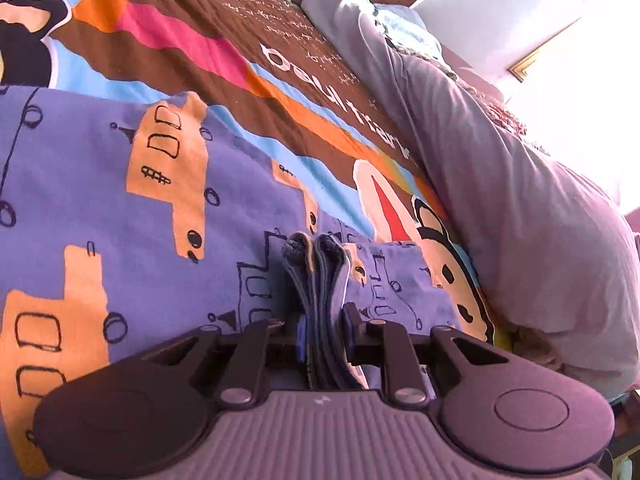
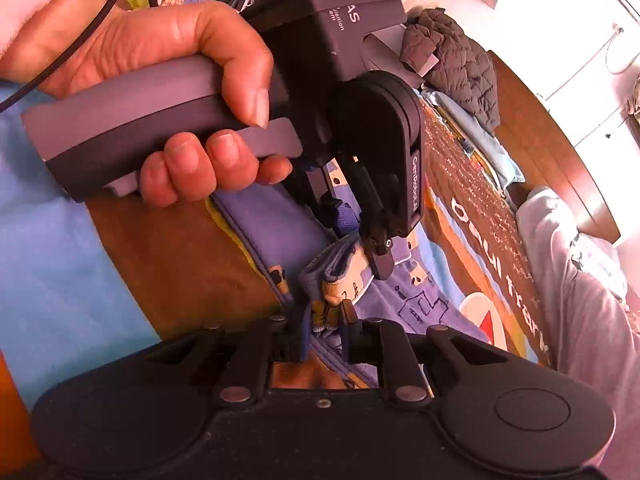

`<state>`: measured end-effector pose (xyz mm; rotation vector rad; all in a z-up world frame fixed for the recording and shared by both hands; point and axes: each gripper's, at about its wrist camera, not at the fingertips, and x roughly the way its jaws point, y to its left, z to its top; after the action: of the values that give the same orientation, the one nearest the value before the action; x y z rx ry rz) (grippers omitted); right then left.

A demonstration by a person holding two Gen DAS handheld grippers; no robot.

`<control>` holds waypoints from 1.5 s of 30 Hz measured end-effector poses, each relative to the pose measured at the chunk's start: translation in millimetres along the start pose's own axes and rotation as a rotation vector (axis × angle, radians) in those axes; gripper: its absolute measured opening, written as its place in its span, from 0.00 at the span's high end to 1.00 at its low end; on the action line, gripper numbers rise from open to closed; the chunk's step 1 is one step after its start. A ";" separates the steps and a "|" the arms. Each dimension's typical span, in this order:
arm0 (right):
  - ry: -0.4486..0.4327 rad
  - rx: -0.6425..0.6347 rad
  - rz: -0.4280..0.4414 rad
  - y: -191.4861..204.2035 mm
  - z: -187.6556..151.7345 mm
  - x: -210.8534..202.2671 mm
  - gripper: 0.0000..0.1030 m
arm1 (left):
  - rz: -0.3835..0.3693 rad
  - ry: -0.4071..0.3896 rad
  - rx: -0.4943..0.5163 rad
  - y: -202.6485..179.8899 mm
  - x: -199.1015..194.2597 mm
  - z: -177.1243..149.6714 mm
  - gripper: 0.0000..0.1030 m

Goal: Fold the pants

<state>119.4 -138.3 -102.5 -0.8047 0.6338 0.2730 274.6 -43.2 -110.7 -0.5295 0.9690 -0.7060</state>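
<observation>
Mid-fold: both the left gripper (image 1: 325, 330) and right gripper (image 2: 326, 334) are clamped on bunched edges of the pants (image 1: 120, 184), at 6 o'clock on the bed (image 1: 224, 12); next, I judge, lay the fold flat.

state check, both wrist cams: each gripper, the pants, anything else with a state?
left gripper: shut on a bunched stack of pants layers.
right gripper: shut on a folded pants edge.
pants: blue with orange vehicle print, partly folded, lying on the bedspread, two edges pinched.
bedspread: spread flat under the pants.
hand: wrapped around the left gripper's handle.
grey pillow: lying along the bedspread's edge.
</observation>
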 end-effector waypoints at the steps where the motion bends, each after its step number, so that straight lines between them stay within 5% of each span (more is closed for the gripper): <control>1: -0.001 0.003 0.002 -1.1 -0.2 1.3 0.83 | 0.007 -0.011 -0.008 -0.7 -0.8 -1.8 0.80; 10: 0.004 0.065 0.060 -16.9 2.8 1.4 0.85 | 0.077 -0.031 -0.004 -11.3 -23.9 -0.6 0.88; 17: -0.035 0.152 0.074 -12.3 56.7 -17.8 0.86 | 0.174 0.071 -0.017 7.0 -72.2 29.5 0.88; 20: -0.044 0.168 0.112 8.8 74.4 -15.9 0.86 | 0.248 0.100 0.041 17.6 -85.1 29.9 0.77; 26: -0.010 0.142 0.146 42.2 80.0 1.4 0.67 | 0.188 0.131 -0.026 34.6 -91.0 35.5 0.63; 28: -0.014 0.200 0.204 24.5 73.0 -8.5 0.30 | 0.214 0.109 -0.039 29.7 -98.8 36.7 0.55; 30: -0.030 0.274 0.215 -0.8 54.9 -22.5 0.13 | 0.304 0.024 -0.062 19.7 -108.7 36.4 0.44; 32: -0.011 0.371 0.137 -28.3 29.5 -29.9 0.11 | 0.412 -0.094 -0.086 5.1 -114.5 31.4 0.32; 34: 0.094 0.533 0.006 -61.6 -1.1 -19.7 0.13 | 0.433 -0.177 -0.042 -11.2 -111.6 25.7 0.30; 37: 0.175 0.814 -0.107 -108.2 -35.1 0.4 0.21 | 0.433 -0.189 0.052 -30.3 -89.1 13.2 0.30; 39: 0.115 0.905 -0.100 -128.6 -37.4 10.2 0.21 | 0.440 -0.183 0.101 -31.6 -72.0 3.5 0.30; 41: 0.045 0.877 -0.068 -136.0 -27.6 21.0 0.21 | 0.514 -0.151 0.119 -23.7 -55.2 -2.7 0.32; 43: -0.010 0.789 -0.015 -136.3 -13.5 41.2 0.21 | 0.521 -0.199 0.179 -19.8 -51.9 -14.3 0.33; 45: 0.008 0.708 0.047 -135.1 -8.2 71.7 0.21 | 0.555 -0.202 0.245 -25.1 -47.7 -21.4 0.33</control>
<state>233.8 -235.6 -72.6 -0.1112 0.6957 0.0731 230.3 -26.4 -77.2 -0.0989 0.7753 -0.2574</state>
